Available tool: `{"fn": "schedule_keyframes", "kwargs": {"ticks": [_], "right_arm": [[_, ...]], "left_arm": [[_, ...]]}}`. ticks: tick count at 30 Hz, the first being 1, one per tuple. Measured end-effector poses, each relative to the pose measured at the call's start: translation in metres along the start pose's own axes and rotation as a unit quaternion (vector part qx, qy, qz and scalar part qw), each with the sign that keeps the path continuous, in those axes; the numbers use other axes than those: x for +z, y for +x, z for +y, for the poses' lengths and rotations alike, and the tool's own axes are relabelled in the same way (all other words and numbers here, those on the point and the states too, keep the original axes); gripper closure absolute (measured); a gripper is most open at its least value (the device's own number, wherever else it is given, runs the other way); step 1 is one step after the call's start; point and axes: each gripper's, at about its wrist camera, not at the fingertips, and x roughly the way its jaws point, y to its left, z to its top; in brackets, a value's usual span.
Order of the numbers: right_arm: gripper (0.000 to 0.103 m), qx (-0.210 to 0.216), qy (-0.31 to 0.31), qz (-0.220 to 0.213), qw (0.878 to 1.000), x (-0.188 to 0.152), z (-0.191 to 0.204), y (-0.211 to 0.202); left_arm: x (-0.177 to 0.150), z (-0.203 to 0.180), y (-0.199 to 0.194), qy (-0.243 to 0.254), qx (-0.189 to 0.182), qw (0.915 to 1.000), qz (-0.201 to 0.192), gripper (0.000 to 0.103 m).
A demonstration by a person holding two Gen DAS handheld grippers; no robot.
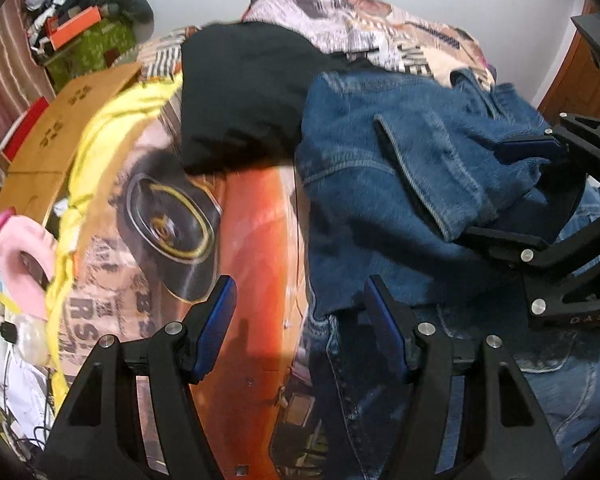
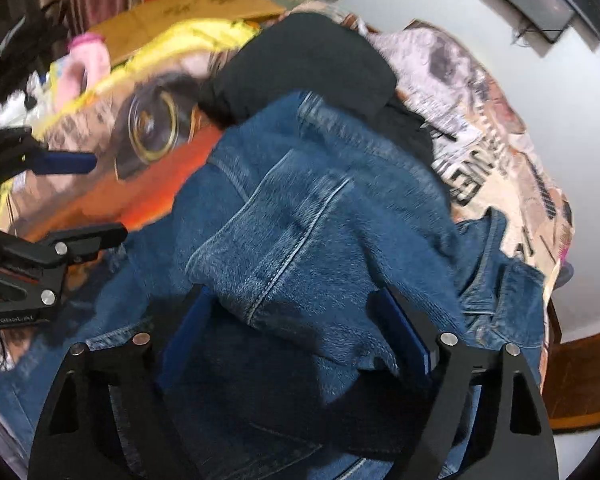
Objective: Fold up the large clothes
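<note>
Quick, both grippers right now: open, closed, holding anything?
Left gripper: open, nothing held; the edge of the jeans lies by one finger.
Right gripper: jaws wide around a fold of the jeans; whether they grip it cannot be told.

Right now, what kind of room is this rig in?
Probably a bedroom at home: a bed with a printed car-pattern bedspread, blue jeans and a black garment lying on it, and a cluttered corner with a cardboard box.

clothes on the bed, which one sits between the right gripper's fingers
The blue jeans: a fold of denim lies between the fingers of the right gripper. The black garment lies farther back, and the yellow one at the bed's far edge.
</note>
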Motion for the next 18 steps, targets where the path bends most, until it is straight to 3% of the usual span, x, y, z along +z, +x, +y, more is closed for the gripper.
{"fn": "schedule_keyframes", "kwargs": {"ticks": [4,6,9,13,18], "right_arm": [[0.039,0.007,-0.005,0.015,1.000,-0.003,0.001,0.014],[0.061,0.012,0.004,0.005,1.000,-0.002,-0.002,0.013],[0.088,0.052,0.031,-0.008,0.998,0.002,-0.009,0.006],[0.090,0.059,0.069,-0.051,0.995,0.006,-0.017,-0.017],[0.090,0.058,0.148,-0.126,0.979,0.002,-0.051,-0.069]], "left_arm": [[-0.006,-0.002,0.016,0.004,-0.007,0.9997,0.022,0.038],[-0.007,-0.003,0.021,0.003,-0.009,0.9996,0.026,0.038],[-0.007,-0.002,0.022,0.000,-0.014,0.9995,0.029,0.038],[-0.006,-0.003,0.021,0.000,-0.014,0.9994,0.030,0.037],[-0.005,-0.004,0.023,0.003,-0.008,0.9994,0.032,0.036]]}}
